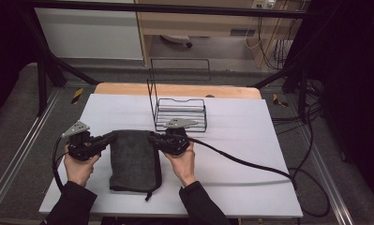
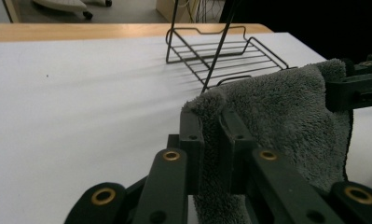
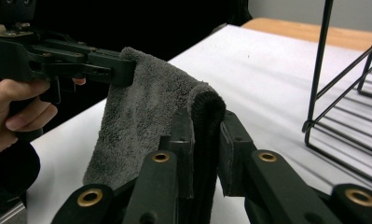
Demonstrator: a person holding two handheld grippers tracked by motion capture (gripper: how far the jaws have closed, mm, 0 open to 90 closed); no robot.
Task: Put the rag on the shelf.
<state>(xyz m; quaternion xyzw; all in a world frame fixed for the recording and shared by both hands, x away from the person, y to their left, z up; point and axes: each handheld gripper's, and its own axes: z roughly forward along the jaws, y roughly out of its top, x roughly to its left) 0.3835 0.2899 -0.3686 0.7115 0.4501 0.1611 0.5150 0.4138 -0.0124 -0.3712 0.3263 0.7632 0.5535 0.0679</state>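
Grey terry-cloth towel (image 1: 133, 159), clamped at its far corners by the left gripper (image 1: 110, 138) and right gripper (image 1: 153, 137), is held above the white table (image 1: 250, 140); next, transfer toward the black wire rack (image 1: 181, 115) at one o'clock is judged required.

Grey floor (image 1: 16, 117), white cabinet (image 1: 88, 33), wooden shelf unit (image 1: 198, 21) behind.

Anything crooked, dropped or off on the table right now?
Nothing stands out. The grey towel is pinched at its far corners by the left gripper and right gripper, and the wire rack stands upright beyond it.
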